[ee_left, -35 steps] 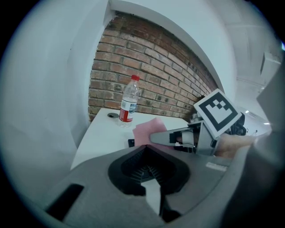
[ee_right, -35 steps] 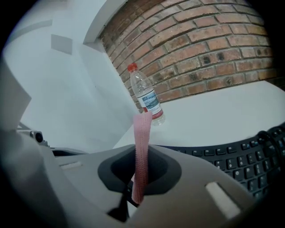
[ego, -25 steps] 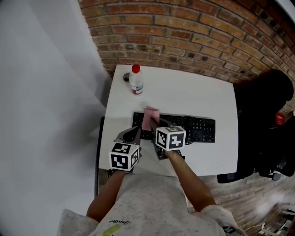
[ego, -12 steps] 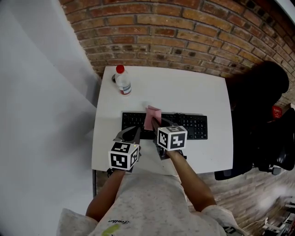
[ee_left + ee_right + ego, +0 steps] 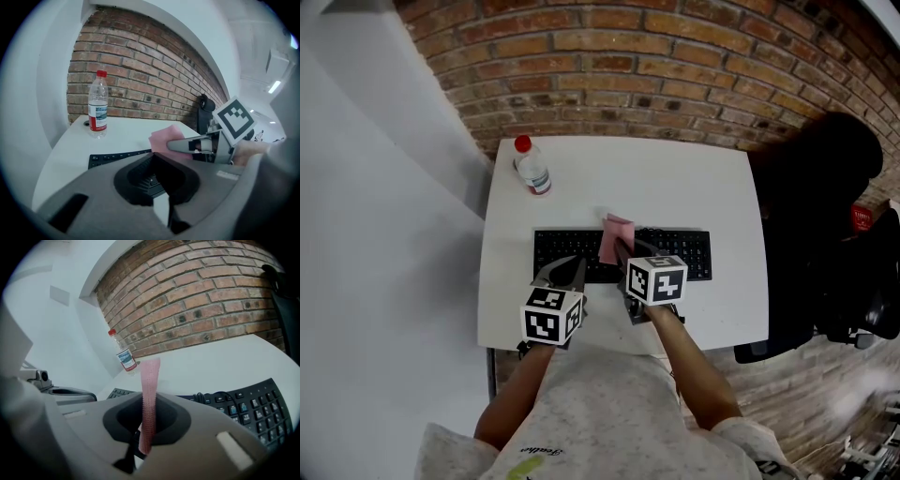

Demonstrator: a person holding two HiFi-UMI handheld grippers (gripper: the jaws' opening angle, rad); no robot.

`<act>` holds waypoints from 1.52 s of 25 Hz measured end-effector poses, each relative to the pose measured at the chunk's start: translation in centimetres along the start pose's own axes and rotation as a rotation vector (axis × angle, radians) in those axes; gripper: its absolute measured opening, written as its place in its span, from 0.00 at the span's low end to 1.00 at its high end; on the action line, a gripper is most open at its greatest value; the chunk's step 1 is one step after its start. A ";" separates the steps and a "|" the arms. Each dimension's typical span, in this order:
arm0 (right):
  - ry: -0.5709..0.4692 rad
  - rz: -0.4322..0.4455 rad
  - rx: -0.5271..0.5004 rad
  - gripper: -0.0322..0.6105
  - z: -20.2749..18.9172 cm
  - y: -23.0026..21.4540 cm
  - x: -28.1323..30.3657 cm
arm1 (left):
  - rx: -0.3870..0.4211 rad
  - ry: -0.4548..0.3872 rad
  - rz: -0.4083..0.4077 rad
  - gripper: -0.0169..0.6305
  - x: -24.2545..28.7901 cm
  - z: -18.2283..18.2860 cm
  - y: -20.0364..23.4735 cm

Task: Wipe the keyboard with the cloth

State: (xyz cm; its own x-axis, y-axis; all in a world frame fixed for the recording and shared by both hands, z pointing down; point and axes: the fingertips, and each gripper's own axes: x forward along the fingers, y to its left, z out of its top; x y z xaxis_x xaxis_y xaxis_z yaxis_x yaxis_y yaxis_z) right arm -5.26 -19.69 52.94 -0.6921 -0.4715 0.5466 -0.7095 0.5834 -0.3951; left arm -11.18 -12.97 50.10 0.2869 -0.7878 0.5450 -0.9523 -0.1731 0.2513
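Observation:
A black keyboard (image 5: pixel 675 253) lies across the white table (image 5: pixel 694 187). My right gripper (image 5: pixel 621 251) hangs over its left-middle part, shut on a pink cloth (image 5: pixel 614 234) that stands up out of the jaws. In the right gripper view the cloth (image 5: pixel 150 380) shows as a narrow upright strip pinched in the right gripper (image 5: pixel 149 401), with the keyboard (image 5: pixel 253 404) beyond. My left gripper (image 5: pixel 567 272) hovers at the keyboard's near left edge, shut and holding nothing. The left gripper view shows the left gripper (image 5: pixel 156 159), the keyboard (image 5: pixel 117 158) and the cloth (image 5: pixel 164 138).
A clear water bottle with a red cap (image 5: pixel 530 166) stands at the table's far left corner, also in view as bottle (image 5: pixel 98 105) and bottle (image 5: pixel 124 355). A brick wall (image 5: pixel 675 75) runs behind the table. A black office chair (image 5: pixel 825 234) stands at the right.
The right gripper and the cloth have shifted to the right along the keyboard. The head view has panned, so the table sits further left in the picture.

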 end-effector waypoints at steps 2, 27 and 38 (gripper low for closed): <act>-0.005 -0.008 0.008 0.09 0.1 -0.8 -0.4 | 0.004 0.002 -0.003 0.02 0.4 0.0 -0.4; -0.036 -0.035 0.044 0.09 1.0 -8.6 -4.9 | 0.016 0.024 -0.024 0.02 5.1 0.6 -5.7; -0.026 -0.051 0.045 0.09 0.4 -11.6 -6.5 | 0.021 0.041 -0.034 0.02 7.1 0.5 -8.2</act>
State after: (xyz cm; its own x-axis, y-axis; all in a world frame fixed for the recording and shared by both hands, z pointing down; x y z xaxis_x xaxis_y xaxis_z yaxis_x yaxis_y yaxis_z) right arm 7.43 -23.70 53.70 -0.6576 -0.5174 0.5476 -0.7489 0.5280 -0.4005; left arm -1.35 -17.47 51.50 0.3225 -0.7563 0.5692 -0.9439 -0.2121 0.2531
